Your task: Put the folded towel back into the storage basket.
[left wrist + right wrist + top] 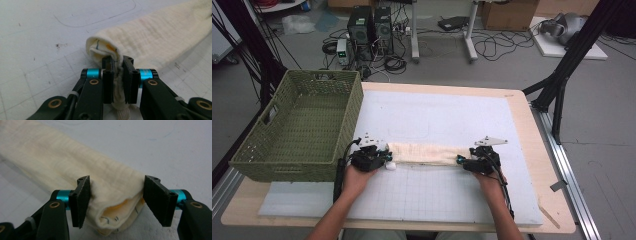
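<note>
High view: a rolled cream cloth (424,153) lies crosswise on the white gridded mat (437,200) that covers the tabletop (532,130), stretched between the person's two hands. The left tongs (388,159) meet its left end and the right tongs (460,160) its right end. In the left gripper view, the left tongs (118,75) are pinching a bunched fold of the cloth (155,40); the pads are drawn close together with the fabric squeezed between them, and the rest of the roll runs away to the upper right. In the right gripper view, the right tongs (116,202) straddle the open end of the roll (75,170): one pad touches the fabric, while the other stands apart from it, so the end sits between spread pads without being clamped. A green woven basket (262,150) stands at the left edge of the tabletop, just beside the left hand (357,177).
</note>
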`<state>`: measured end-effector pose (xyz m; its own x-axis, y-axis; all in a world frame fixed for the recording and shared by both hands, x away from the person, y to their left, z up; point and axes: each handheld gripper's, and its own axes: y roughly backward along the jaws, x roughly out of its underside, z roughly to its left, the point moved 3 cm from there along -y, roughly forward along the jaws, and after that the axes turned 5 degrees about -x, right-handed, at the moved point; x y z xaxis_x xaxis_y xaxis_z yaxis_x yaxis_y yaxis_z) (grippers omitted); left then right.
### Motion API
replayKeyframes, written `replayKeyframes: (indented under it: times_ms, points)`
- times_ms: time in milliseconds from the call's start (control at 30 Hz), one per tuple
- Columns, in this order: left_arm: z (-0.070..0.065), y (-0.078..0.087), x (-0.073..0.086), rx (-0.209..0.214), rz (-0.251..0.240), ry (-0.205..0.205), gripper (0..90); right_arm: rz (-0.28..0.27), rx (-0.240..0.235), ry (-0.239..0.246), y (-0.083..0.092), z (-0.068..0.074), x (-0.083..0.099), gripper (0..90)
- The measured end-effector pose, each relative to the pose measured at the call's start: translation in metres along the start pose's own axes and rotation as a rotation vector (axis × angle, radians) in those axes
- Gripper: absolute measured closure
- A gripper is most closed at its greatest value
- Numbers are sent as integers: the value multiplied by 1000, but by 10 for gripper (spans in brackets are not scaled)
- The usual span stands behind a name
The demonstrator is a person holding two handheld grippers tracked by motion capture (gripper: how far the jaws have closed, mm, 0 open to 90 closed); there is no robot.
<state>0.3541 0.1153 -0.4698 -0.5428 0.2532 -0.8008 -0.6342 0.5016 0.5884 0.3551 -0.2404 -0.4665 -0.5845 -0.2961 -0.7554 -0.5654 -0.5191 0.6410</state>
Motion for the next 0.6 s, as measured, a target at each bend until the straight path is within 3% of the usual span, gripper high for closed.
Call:
replayKeyframes:
  times_ms: [367,500,600]
  points:
    - [-1,0,0,1,-4,1,797,9,26,-61,8,-6,8,398]
    - [-1,0,0,4,-4,-1,797,5,22,-82,10,-7,9,481]
    - [-1,0,0,4,-2,-6,797,8,12,-71,10,-7,9,563]
